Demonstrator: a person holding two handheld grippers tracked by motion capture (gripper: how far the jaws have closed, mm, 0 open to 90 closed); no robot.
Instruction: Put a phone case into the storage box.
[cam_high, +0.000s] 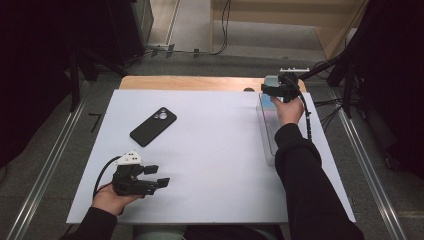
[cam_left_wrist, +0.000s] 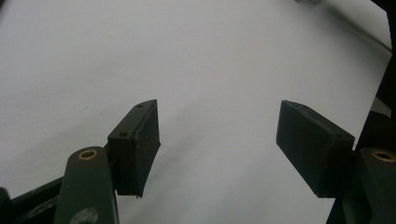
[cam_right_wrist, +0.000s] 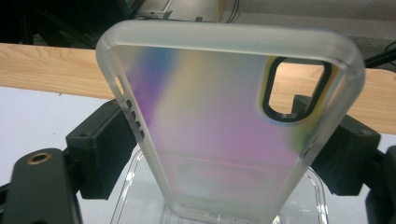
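— Iridescent, frosted plastic: that is the phone case (cam_right_wrist: 224, 126), and the right gripper (cam_right_wrist: 224, 140) is clamped on it, one jaw against each long edge, holding it up over the clear tray (cam_right_wrist: 310, 196).

— Which step would that be?

— Judging by the lift, the case is being taken out of the tray, which sits at the right edge of the white mat (cam_high: 210, 150), just below the gripper (cam_high: 280, 91). The case's camera cutout points away from the tray, toward the wooden table edge (cam_right_wrist: 42, 65).

— And the next move?

— Probably carrying the case left from the tray to the black phone (cam_high: 153, 126), which lies face down well apart from it. That calls for a steady squeeze, since thin plastic flexes, and for matching the cutout to the phone's lenses.

— The other hand?

— The left gripper (cam_high: 157, 176) waits far from the tray, near the mat's front, its jaws spread wide with nothing between them.
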